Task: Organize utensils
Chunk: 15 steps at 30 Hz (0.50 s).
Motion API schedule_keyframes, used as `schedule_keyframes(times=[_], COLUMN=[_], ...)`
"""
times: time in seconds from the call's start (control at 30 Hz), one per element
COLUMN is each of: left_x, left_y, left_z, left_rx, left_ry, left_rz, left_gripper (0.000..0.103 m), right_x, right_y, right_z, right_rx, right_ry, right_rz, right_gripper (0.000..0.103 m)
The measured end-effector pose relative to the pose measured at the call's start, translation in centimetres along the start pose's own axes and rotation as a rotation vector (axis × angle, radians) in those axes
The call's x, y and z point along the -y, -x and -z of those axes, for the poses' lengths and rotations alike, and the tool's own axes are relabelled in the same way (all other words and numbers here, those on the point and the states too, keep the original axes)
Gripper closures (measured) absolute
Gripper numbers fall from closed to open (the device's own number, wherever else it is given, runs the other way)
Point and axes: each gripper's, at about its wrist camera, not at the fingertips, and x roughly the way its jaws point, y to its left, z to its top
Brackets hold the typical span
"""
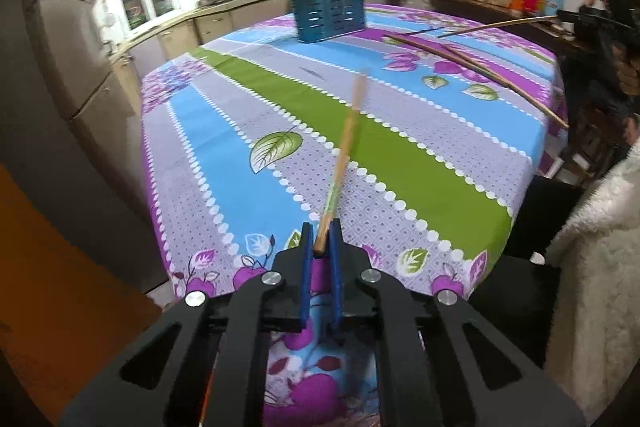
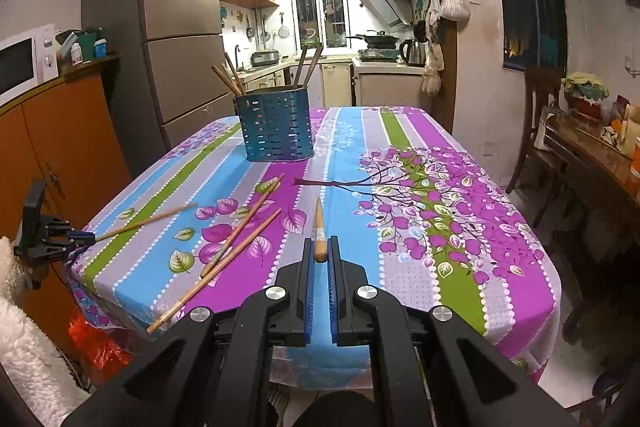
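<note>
Wooden chopstick [image 1: 342, 163] was pinched by the closed left claw [image 1: 321, 241], its length aimed ahead-left of the holder [image 1: 327, 5]; the right claw [image 2: 320, 251] was clamped on another stick [image 2: 319, 233].

The utensil holder [image 2: 275, 126] stands on the table [image 2: 460, 267], far side. Nearer than the holder, two loose chopsticks [image 2: 236, 239] lie crossed. A refrigerator [image 2: 172, 27] stands behind the holder, leftward.

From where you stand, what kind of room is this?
Most likely a home kitchen with a dining corner: a tall steel-grey fridge, a slanted range hood over a black wok, and a flowery striped tablecloth.
</note>
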Motion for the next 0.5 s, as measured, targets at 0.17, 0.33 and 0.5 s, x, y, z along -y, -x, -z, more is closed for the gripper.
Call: schedule_keyframes(times=[0.17, 0.33, 0.5], left_x=[1.6, 3.1, 4.6], left_y=[1.8, 5.2, 7.1], left_z=[-0.4, -1.9, -4.6], left_rx=[0.066, 0.179, 0.205], left_ry=[0.109, 0.257, 0.288], left_rz=[-0.051, -0.091, -0.148], left_gripper=[0.098, 0.098, 0.098], right_x=[0.3, 0.5, 0.7], right_y=[0.4, 0.9, 1.0], right_z=[-0.7, -2.1, -3.6], right_rx=[0.028, 0.077, 0.129], right_ry=[0.007, 0.035, 0.069], right_rz=[-0.009, -0.035, -0.071], right_gripper=[0.096, 0.096, 0.096])
